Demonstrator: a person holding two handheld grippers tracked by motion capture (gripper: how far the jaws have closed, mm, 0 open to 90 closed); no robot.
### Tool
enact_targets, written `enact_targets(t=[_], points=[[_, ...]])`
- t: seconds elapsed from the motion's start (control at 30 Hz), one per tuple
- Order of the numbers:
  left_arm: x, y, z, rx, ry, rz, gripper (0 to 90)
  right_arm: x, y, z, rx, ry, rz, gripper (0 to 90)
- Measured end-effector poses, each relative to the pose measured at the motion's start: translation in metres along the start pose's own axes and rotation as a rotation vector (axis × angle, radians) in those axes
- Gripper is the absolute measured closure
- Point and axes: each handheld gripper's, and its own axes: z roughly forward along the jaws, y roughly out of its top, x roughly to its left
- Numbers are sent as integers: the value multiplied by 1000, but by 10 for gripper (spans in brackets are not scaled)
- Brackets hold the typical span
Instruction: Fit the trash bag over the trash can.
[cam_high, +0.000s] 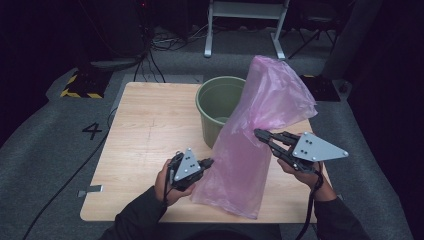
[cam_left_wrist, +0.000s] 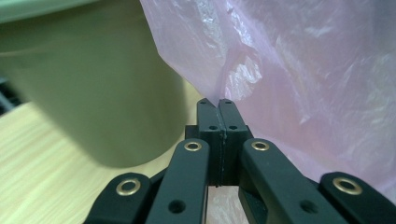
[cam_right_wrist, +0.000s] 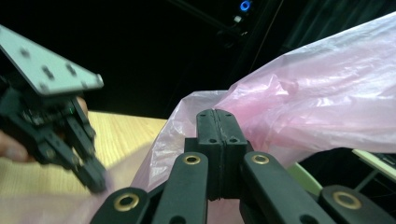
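Note:
A thin pink plastic bag (cam_high: 270, 100) hangs lifted above the wooden table (cam_high: 145, 130), its lower part draped on the tabletop. Behind it stands a green bucket (cam_high: 212, 100), partly covered by the bag. My left gripper (cam_high: 209, 162) is shut on the bag's left edge low down, and the left gripper view has the film (cam_left_wrist: 303, 70) pinched between the closed jaws (cam_left_wrist: 215, 101), with the bucket (cam_left_wrist: 93, 93) close on the left. My right gripper (cam_high: 257, 133) is shut on the bag higher up at mid-height. In the right gripper view the film (cam_right_wrist: 327, 93) bunches at its closed jaws (cam_right_wrist: 216, 112), and the left gripper (cam_right_wrist: 95, 179) shows at the left.
The bucket stands at the far middle of the table, close to the back edge. Black cables (cam_high: 150, 60) and a yellow-black striped block (cam_high: 80, 85) lie on the grey floor beyond. A white frame's legs (cam_high: 245, 30) stand at the back.

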Motion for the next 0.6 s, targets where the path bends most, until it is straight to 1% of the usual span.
enact_targets(t=[0.03, 0.07, 0.13, 0.17, 0.2, 0.23, 0.27, 0.3, 0.33, 0.37, 0.4, 0.43, 0.47, 0.5, 0.53, 0.57, 0.6], points=[[5, -2, -13, -16, 19, -10, 900, -1, 0, 5, 11, 7, 15, 900], [5, -2, -13, -16, 19, -10, 900, -1, 0, 5, 11, 7, 15, 900], [9, -3, -26, -28, 35, -8, 900, -4, -2, 14, 27, 11, 31, 900], [11, -4, -34, -42, 51, -7, 900, -7, -5, 23, 47, 17, 54, 900], [11, -4, -34, -42, 51, -7, 900, -7, -5, 23, 47, 17, 54, 900], [11, -5, -39, -46, 57, -7, 900, -8, -6, 28, 64, 18, 65, 900], [12, -5, -42, -51, 61, -6, 900, -11, -9, 36, 86, 26, 86, 900], [12, -5, -48, -56, 66, 12, 900, -13, -10, 41, 99, 31, 101, 900], [12, -5, -48, -56, 66, 12, 900, -13, -10, 41, 99, 31, 101, 900], [11, -5, -52, -71, 61, 13, 900, -15, -11, 45, 110, 38, 113, 900], [11, -5, -55, -74, 61, 19, 900, -18, -12, 53, 135, 43, 131, 900], [11, -5, -60, -79, 71, 30, 900, -19, -12, 57, 150, 46, 141, 900], [11, -5, -60, -79, 71, 30, 900, -19, -12, 57, 150, 46, 141, 900], [10, -4, -63, -81, 79, 41, 900, -19, -13, 60, 158, 50, 148, 900], [9, -4, -65, -87, 88, 49, 900, -20, -14, 65, 175, 54, 158, 899], [9, -3, -68, -86, 94, 56, 900, -21, -16, 70, 204, 59, 168, 889], [10, -3, -69, -88, 94, 57, 900, -21, -19, 74, 229, 73, 181, 862]])
